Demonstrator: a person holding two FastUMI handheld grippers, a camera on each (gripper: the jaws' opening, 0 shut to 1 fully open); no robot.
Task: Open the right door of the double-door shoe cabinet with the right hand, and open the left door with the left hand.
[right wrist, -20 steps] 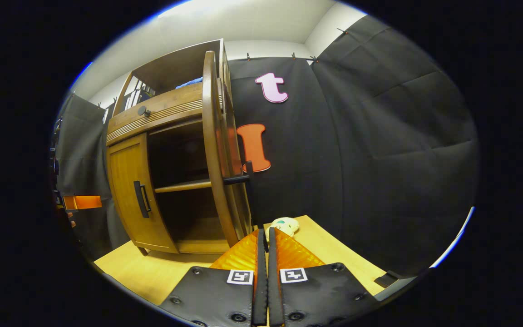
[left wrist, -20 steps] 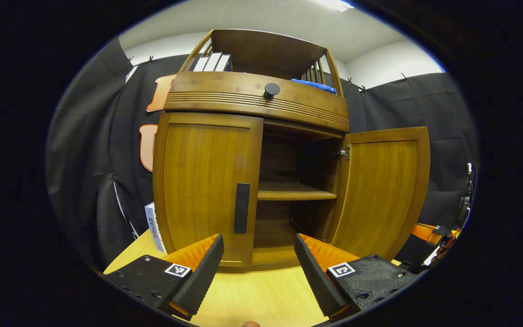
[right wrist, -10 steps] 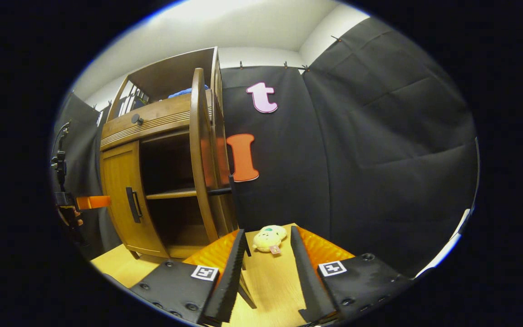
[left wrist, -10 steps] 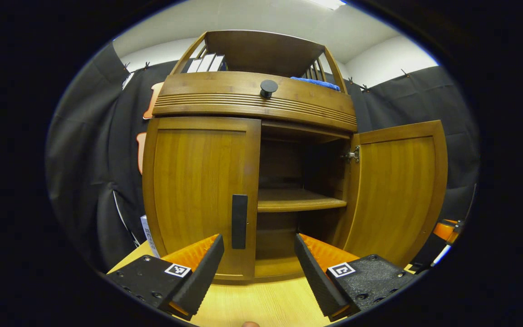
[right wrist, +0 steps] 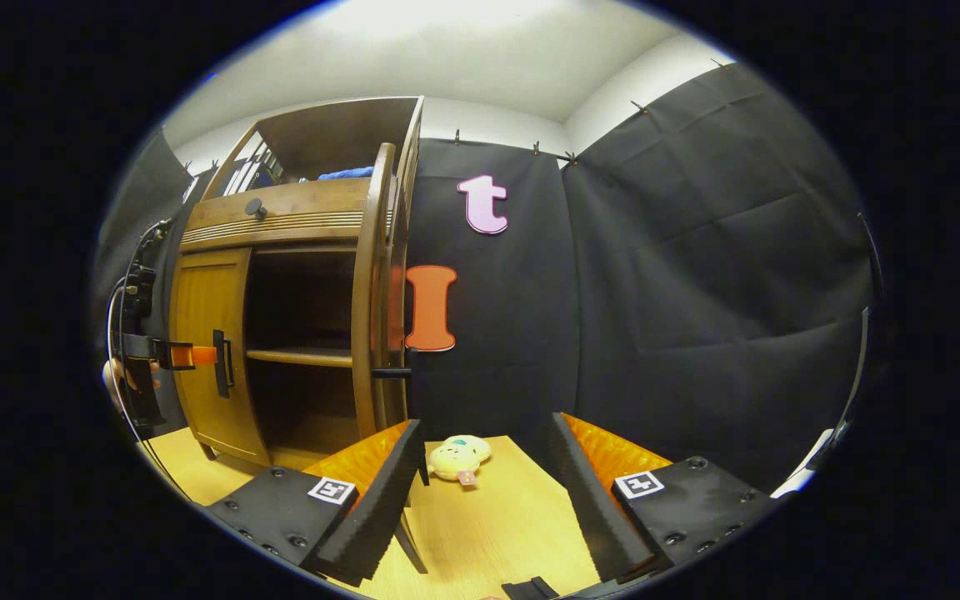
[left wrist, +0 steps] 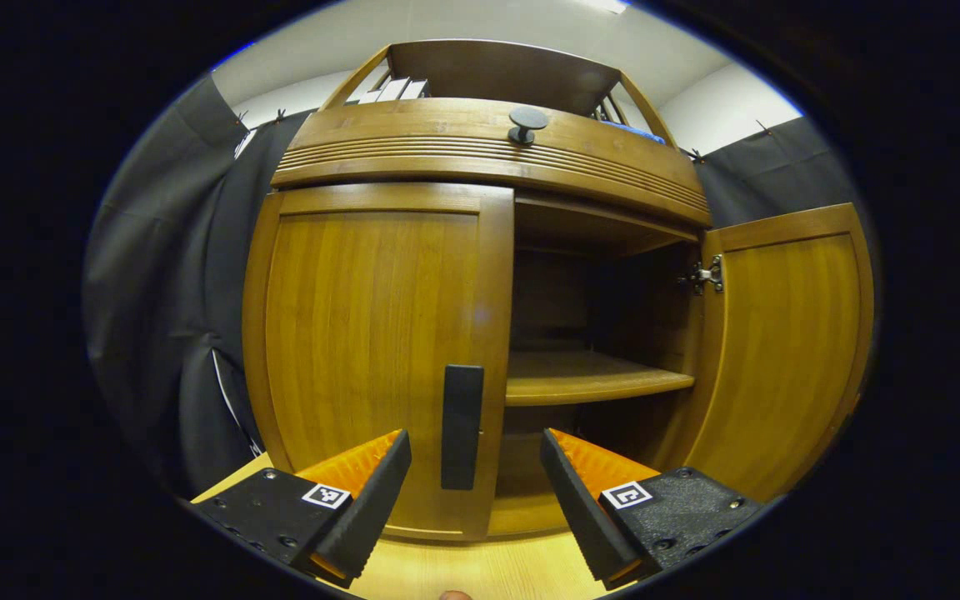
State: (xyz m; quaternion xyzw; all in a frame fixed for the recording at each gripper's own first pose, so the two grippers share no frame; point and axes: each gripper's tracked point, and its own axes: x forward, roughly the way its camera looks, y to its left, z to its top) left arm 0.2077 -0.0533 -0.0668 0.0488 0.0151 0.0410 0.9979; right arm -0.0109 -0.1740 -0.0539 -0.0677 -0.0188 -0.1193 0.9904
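The left gripper (left wrist: 472, 508) is wide open, and the tall door handle (left wrist: 462, 427) stands straight ahead between its fingers.

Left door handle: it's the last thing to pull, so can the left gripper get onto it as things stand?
Probably yes. The left gripper is open, with the left door handle straight ahead between its fingers and nothing between them.
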